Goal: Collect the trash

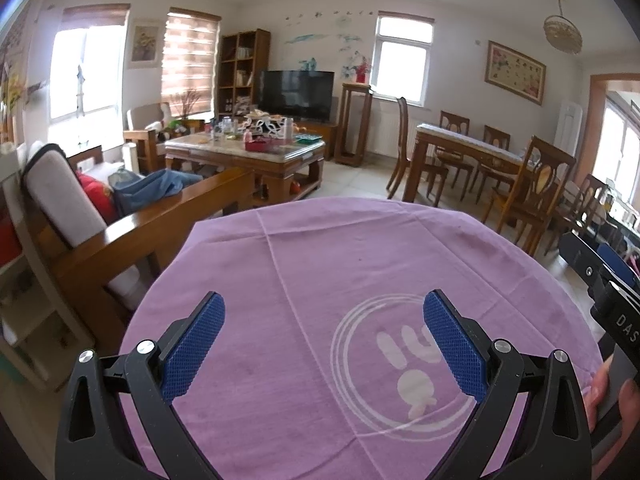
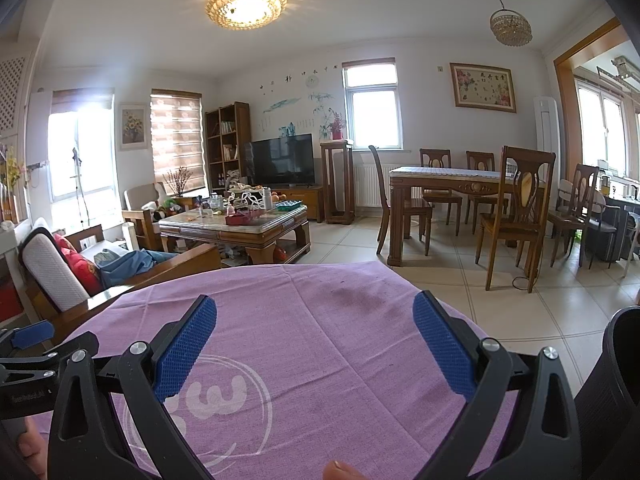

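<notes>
My left gripper point(image 1: 323, 308) is open and empty above a round table with a purple cloth point(image 1: 340, 264) that bears a white circular logo point(image 1: 404, 368). My right gripper point(image 2: 315, 310) is open and empty above the same purple cloth point(image 2: 320, 340). A black cylindrical bin point(image 2: 612, 392) stands at the right edge of the right wrist view, beside the table. No trash shows on the cloth. The right gripper's body point(image 1: 600, 288) shows at the right edge of the left wrist view, and the left gripper's body point(image 2: 32, 360) at the left edge of the right wrist view.
A wooden sofa with cushions point(image 2: 60, 276) stands left of the table. A cluttered coffee table point(image 2: 236, 224) is beyond it, with a TV point(image 2: 280, 160) behind. A dining table with chairs point(image 2: 460, 192) stands to the right on a tiled floor point(image 2: 500, 312).
</notes>
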Tool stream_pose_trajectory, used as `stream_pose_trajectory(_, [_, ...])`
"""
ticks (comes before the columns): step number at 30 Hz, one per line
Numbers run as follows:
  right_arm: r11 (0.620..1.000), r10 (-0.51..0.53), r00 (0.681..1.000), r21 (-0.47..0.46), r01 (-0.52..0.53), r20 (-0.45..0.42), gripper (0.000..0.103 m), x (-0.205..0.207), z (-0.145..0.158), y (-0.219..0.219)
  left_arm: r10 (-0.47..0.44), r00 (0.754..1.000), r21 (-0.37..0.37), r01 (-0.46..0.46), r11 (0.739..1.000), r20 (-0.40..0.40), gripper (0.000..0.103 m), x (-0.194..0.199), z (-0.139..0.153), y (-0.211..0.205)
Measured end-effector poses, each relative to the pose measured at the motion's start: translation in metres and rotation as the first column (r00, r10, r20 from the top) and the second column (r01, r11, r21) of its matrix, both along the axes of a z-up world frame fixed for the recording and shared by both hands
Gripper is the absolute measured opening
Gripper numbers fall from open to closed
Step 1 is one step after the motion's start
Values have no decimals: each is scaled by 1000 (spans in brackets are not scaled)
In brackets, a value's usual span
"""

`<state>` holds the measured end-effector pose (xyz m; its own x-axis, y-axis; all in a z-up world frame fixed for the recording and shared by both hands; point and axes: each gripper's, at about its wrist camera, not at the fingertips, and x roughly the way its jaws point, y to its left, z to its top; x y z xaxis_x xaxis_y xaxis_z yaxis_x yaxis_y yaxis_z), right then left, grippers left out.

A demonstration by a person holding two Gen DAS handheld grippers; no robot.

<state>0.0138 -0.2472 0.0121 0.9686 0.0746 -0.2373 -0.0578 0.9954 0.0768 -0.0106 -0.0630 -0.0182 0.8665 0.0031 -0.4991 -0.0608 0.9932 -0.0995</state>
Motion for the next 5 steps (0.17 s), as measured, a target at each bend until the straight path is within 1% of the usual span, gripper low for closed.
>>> stream_pose_trajectory(5, [1000, -1, 1000, 1, 1, 1, 98, 0, 0, 1, 13, 1000, -8, -13, 1000, -12, 98, 2, -2, 2])
